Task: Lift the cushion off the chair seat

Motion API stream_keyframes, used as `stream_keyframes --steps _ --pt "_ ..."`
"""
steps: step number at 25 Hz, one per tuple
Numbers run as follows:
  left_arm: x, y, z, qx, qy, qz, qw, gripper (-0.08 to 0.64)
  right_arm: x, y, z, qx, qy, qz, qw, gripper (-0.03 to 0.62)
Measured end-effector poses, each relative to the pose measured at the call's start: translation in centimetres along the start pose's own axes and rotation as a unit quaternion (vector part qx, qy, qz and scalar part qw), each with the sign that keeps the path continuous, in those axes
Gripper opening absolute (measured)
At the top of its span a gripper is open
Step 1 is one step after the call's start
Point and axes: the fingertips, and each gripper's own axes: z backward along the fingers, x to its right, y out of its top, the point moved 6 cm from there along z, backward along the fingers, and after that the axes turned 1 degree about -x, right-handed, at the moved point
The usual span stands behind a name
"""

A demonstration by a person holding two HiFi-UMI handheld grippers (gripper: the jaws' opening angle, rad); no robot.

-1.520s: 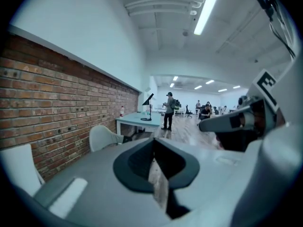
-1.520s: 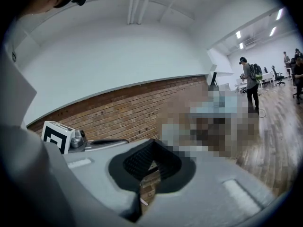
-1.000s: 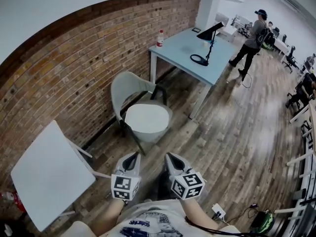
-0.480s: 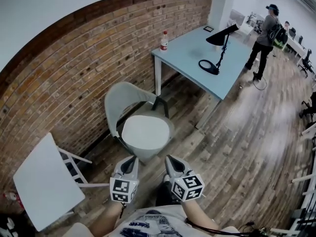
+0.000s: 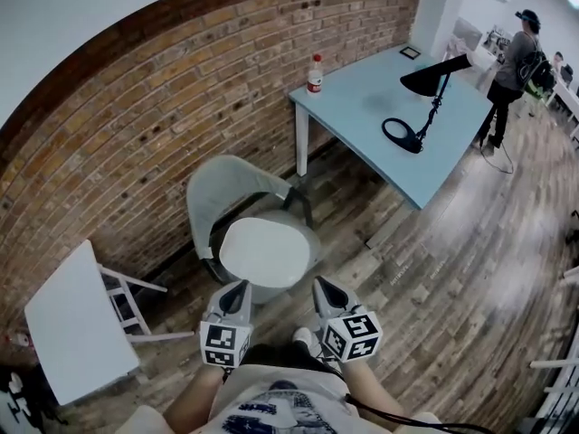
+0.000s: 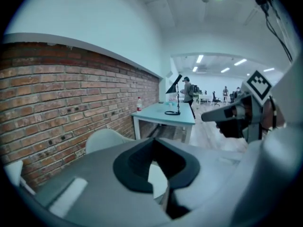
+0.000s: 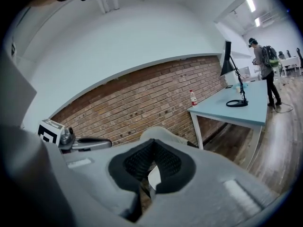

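grey chair on wood floor, white cushion on its seat, blue table beside the chair with bottle, lamp

Grey left hand-held gripper, right hand-held gripper, marker cubes, printed T-shirt

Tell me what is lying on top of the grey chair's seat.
A round white cushion lies on the chair seat, covering nearly all of it; only a thin rim shows. Nothing rests on the cushion. The seat surface underneath is hidden.
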Motion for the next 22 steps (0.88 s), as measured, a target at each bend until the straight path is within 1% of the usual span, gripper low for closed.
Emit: stream_keyframes --steps 4,9,15,22 --pt "-1.2 -0.1 -1.9 -0.002 0.016 0.010 0.9998 -0.011 1.1 0.1 -2.3 -0.014 0.013 -0.002 1.000 -0.002" --pt "-3.0 -0.7 -4.6 -0.006 0.028 0.023 0.9993 -0.011 2.6 -0.2 -5.4 -0.032 0.017 -0.004 0.999 -0.002" --pt "-5.8 -2.8 -8.6 -0.018 0.033 0.041 0.9985 -0.011 4.9 -1.4 -9.8 -0.057 0.010 -0.005 0.998 -0.002" --pt "-10.3 -6.1 -14.4 -0.042 0.032 0.060 0.9968 -0.011 7.8 -3.3 -16.3 -0.085 -0.008 -0.004 0.996 -0.002"
